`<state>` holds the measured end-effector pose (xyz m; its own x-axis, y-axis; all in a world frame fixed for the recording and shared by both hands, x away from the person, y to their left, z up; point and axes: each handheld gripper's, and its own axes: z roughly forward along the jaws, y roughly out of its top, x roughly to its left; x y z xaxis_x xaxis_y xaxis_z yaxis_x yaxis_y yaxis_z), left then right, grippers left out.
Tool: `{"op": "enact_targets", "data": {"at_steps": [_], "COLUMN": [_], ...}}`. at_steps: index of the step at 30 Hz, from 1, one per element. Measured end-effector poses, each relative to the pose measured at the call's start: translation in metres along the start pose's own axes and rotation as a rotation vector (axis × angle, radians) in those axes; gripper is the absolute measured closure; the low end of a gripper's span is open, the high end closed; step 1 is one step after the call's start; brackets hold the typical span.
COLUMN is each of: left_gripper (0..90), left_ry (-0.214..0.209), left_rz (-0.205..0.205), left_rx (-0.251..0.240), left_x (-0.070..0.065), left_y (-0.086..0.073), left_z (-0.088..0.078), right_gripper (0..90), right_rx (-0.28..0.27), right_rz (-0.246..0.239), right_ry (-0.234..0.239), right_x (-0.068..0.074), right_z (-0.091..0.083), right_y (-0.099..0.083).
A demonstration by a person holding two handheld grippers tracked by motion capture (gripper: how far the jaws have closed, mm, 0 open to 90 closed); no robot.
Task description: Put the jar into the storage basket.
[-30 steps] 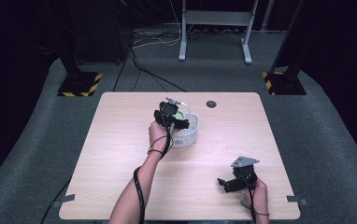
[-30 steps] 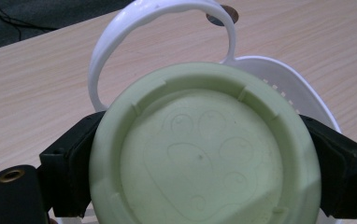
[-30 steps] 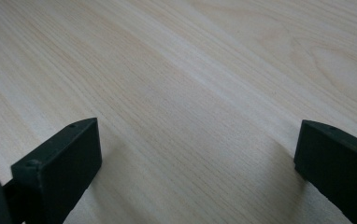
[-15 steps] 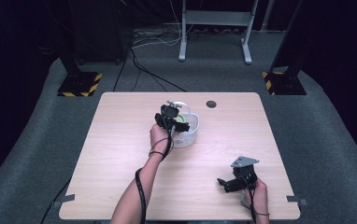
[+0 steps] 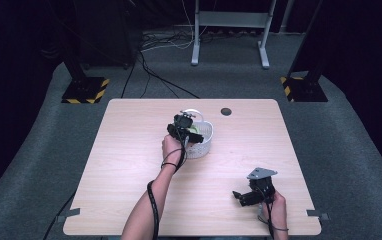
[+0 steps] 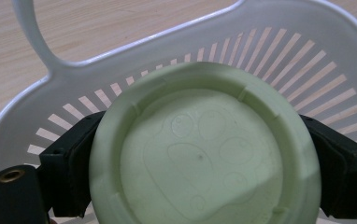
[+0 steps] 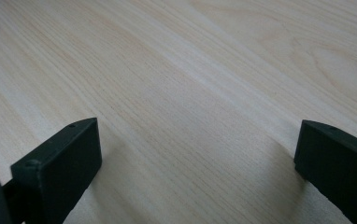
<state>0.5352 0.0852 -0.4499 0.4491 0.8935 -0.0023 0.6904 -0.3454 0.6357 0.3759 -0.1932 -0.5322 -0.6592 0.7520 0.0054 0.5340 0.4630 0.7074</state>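
A person seated at the near edge of a light wooden tabletop (image 5: 129, 150) works with a hand-held gripper in each hand. The left hand-held gripper (image 5: 183, 127), reaching toward the middle of the far half of the tabletop, pinches a pale green round plastic lid (image 6: 204, 149) between its two black jaws, one pressed against each side of the rim. The lid sits inside a white slotted plastic basket (image 5: 202, 141), whose looped handle (image 6: 32, 37) rises at the far left in the left gripper view. In the high view, the right hand-held gripper (image 5: 244, 196) rests low over the near right part of the tabletop, well apart from the basket, its jaws spread wide over bare wood. A small dark round disc (image 5: 225, 111) lies near the tabletop's far edge, just right of the basket.
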Motion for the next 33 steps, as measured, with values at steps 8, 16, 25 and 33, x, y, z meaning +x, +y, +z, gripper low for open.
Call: {"op": "enact_targets", "data": {"at_steps": [8, 16, 25, 33], "left_gripper": [11.7, 11.6, 11.4, 11.1], "left_ry": [-0.002, -0.016, -0.021, -0.024], "left_rz": [0.009, 0.0, -0.003, -0.006], "left_rx": [0.029, 0.056, 0.089, 0.105], "left_x": [-0.002, -0.0019, -0.0021, -0.0009], "left_y": [0.0021, 0.0046, 0.007, 0.0073], "left_z": [0.0039, 0.0064, 0.0081, 0.0087], "right_gripper": [0.0, 0.0, 0.0, 0.0], "right_rx": [0.0, 0.0, 0.0, 0.0], "right_rz": [0.0, 0.0, 0.0, 0.001], "right_ry": [0.0, -0.001, -0.001, 0.0], "right_x": [0.0, 0.0001, 0.0, 0.0001], "right_z": [0.0, 0.0, 0.0, 0.0], "right_y": [0.0, 0.0, 0.0, 0.0001]}}
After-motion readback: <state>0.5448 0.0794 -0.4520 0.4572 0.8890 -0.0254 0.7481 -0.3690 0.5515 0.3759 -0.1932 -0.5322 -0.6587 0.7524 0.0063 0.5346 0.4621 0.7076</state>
